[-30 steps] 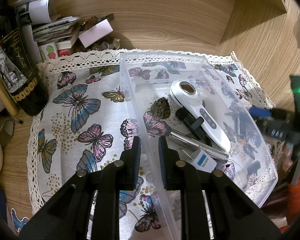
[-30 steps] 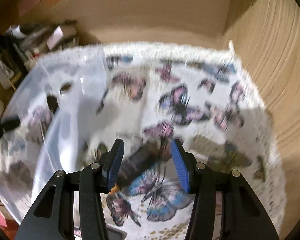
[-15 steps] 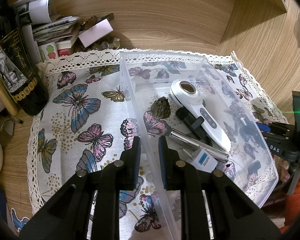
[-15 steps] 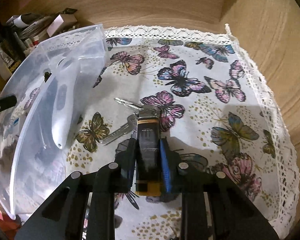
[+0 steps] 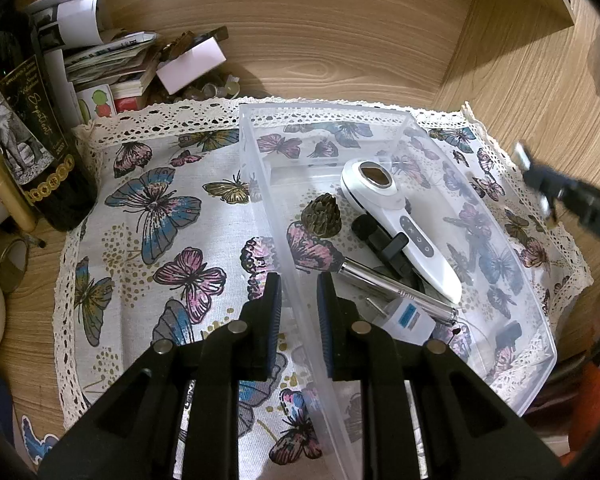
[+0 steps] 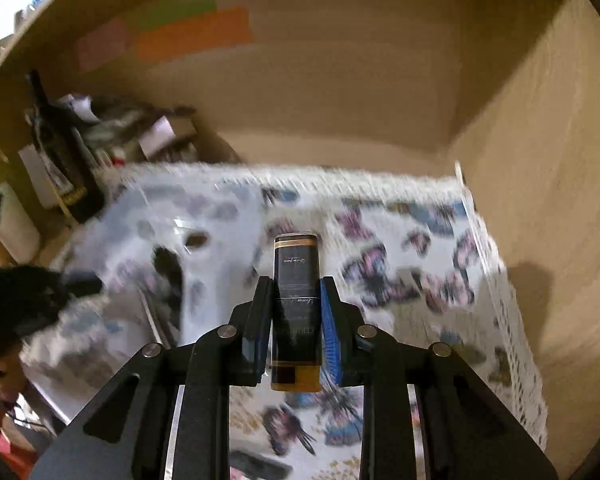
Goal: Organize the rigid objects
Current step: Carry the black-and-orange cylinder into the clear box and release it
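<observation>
A clear plastic bin (image 5: pixel 532 364) stands on a butterfly-print cloth (image 5: pixel 156 216). In it lie a white handheld device (image 5: pixel 412 236), a small pinecone (image 5: pixel 322 216), a black clip, a metal pen (image 5: pixel 396 288) and a small white plug. My left gripper (image 5: pixel 298 292) is shut on the bin's left wall (image 5: pixel 260 184). My right gripper (image 6: pixel 296 300) is shut on a black and gold lighter (image 6: pixel 296 280) and holds it up above the cloth (image 6: pixel 400 264), to the right of the blurred bin (image 6: pixel 112 248). The right gripper also shows at the right edge of the left wrist view (image 5: pixel 568 200).
A dark wine bottle (image 5: pixel 32 140) stands at the cloth's left, with papers and small boxes (image 5: pixel 120 64) piled behind it. Wooden walls (image 5: pixel 520 72) close in the back and right. Keys seen earlier on the cloth are hidden in the blurred right wrist view.
My right gripper closed on the lighter on the cloth and has lifted it up, leaving the keys behind. My left gripper has stayed shut on the bin wall.
</observation>
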The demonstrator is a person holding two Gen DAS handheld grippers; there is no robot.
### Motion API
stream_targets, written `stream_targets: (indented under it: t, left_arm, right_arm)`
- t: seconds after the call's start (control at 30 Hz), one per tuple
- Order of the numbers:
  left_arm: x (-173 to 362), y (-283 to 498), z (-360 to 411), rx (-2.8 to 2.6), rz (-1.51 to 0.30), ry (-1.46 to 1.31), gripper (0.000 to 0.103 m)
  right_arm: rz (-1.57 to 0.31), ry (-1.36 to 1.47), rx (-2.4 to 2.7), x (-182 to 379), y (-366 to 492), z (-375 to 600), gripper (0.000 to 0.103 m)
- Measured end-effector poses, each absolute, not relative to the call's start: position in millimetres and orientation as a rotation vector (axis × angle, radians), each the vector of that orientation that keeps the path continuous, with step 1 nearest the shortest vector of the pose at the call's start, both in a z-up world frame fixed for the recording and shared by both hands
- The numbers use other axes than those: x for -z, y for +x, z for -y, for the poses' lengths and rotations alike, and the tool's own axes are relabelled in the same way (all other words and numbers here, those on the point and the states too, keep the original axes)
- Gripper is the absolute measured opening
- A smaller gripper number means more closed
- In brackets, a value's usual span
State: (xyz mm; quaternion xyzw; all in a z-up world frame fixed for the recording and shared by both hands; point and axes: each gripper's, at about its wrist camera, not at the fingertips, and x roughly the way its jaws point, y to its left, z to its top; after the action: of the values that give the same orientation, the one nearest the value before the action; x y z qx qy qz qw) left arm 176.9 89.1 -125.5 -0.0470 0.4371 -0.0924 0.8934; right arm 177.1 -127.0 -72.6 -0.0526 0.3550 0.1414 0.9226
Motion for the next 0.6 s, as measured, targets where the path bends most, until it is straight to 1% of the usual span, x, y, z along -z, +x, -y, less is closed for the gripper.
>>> stream_targets:
  t: [0.13, 0.27, 0.4, 0.6]
  left_arm:
    - [125.7, 177.0, -89.2, 0.192, -0.907, -0.098, 0.018]
    - [125.9, 177.0, -89.4, 0.192, -0.907, -0.098, 0.018]
    - [125.9, 177.2, -89.1, 0.192, -0.907, -0.098, 0.018]
    - [125.9, 177.2, -89.0, 0.191, -0.907, -0.098, 0.018]
  right_arm:
    - [-0.664, -0.139, -0.344, 53.3, 178.2, 104.6, 0.021]
    - [-0.648, -0.164, -0.400, 49.5, 175.8, 84.4, 0.021]
    - [-0.671, -0.203, -0.455, 58.3, 178.4, 64.3, 0.021]
    - [-0.759, -0.268, -0.520, 83.6, 185.2, 37.1, 0.021]
